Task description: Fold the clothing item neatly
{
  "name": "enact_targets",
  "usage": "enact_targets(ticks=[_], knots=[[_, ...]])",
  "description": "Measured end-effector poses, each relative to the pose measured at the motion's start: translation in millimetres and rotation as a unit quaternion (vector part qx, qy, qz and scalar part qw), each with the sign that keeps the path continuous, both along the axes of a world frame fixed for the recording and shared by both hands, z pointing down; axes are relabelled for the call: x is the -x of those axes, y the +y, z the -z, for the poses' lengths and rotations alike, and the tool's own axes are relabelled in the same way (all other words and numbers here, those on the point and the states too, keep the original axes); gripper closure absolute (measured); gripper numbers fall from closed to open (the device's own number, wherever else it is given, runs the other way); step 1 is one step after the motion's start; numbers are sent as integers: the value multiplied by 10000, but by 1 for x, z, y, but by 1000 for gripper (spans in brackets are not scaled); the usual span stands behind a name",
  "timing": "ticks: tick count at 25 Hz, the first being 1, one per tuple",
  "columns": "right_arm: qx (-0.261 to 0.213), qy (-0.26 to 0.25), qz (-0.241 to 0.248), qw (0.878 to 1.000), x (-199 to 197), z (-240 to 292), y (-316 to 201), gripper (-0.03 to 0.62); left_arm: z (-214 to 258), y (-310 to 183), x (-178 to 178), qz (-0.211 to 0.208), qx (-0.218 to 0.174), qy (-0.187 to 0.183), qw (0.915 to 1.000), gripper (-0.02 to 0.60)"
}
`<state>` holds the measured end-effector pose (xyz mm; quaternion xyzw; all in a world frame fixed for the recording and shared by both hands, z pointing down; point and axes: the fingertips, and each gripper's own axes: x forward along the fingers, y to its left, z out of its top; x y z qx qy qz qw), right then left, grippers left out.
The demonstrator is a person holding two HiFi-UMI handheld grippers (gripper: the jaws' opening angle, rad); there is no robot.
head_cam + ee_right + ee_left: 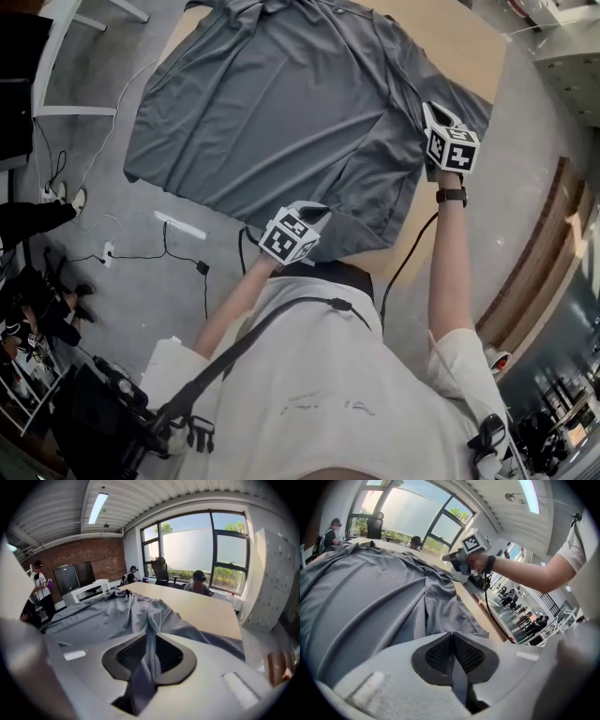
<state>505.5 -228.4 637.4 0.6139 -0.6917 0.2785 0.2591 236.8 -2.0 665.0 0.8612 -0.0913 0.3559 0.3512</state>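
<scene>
A grey short-sleeved shirt [272, 103] lies spread over a light wooden table [455, 42], its near hem hanging off the front edge. My left gripper [302, 225] sits at that near hem; in the left gripper view, my left gripper [452, 654] is shut on a thin fold of the shirt [370, 597]. My right gripper [442, 131] is at the shirt's right side near the sleeve. In the right gripper view, my right gripper [149, 656] has a bunched strip of the shirt [108, 613] clamped between its pads. The right gripper [461, 560] also shows in the left gripper view, held by a hand.
Cables and a power strip [178, 225] lie on the grey floor at the left. A white frame [66, 56] stands at the upper left. Bare tabletop [206, 613] stretches beyond the shirt. People sit by the windows [199, 581], and one stands at the left [40, 592].
</scene>
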Motion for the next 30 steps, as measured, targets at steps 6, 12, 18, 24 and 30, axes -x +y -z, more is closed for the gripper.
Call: enact_targets(ticks=[6,12,18,24,30], knots=[[588,628,1123,9899,-1,-60,-59,510,18,8,18,352,94,108,9993,571],[1138,1094,1155,9807,-5,-91,-80,546,21,0,46,862,75,103,9962,569],[876,-65,696,9937,10,-58,-86,562,48,-8,94,1830,260,419,9819,571],[313,-695,513,9958,32,8,-114,563,58,4,161,2466,153,410,9681,571],[-111,-1189,386,9921,62,49,-162,568,59,19,234,3369,-86,949,9367,571]])
